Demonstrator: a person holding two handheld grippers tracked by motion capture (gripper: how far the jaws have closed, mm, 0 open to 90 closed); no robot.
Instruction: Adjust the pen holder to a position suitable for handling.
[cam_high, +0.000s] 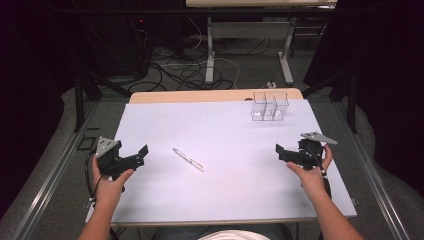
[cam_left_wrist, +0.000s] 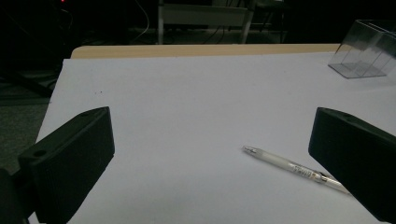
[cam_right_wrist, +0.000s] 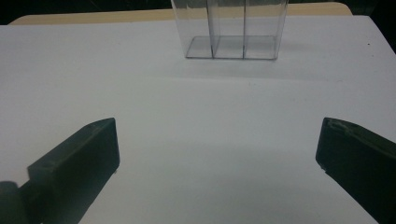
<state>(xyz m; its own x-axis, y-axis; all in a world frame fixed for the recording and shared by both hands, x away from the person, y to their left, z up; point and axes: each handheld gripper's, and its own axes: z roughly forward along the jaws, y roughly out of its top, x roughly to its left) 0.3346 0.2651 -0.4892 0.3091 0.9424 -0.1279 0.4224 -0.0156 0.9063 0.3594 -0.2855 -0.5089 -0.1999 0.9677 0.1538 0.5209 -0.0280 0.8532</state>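
A desk (cam_high: 150, 200) covered by a white sheet, seen from above, with a person's forearms coming in from the bottom edge. Each hand holds a black two-jaw gripper just above the sheet.

The left gripper (cam_high: 141, 155) sits near the left edge of the sheet, its jaws spread wide and holding nothing. In the left gripper view its two black jaws stand far apart at the bottom corners, and the bare sheet lies between them.

A slim, pale pen (cam_high: 188, 159) with a clear barrel lies flat on the sheet, a little left of the middle and slanted — its far end points up and left, its near end down and right. It is near the left gripper but not touching it. In the left gripper view the pen (cam_left_wrist: 289, 167) lies ahead and to the right, its near end running behind the right-hand jaw.

The right gripper (cam_high: 280, 152) is near the right edge of the sheet, well apart from the pen, jaws likewise spread and empty.

A clear plastic organiser (cam_high: 270, 106) with several upright compartments stands toward the far right of the sheet. In the right gripper view the organiser (cam_right_wrist: 229, 28) stands straight ahead — well beyond the open jaws — and its compartments look empty.

Beyond the desk, cables (cam_high: 185, 70) lie tangled on a dark floor.
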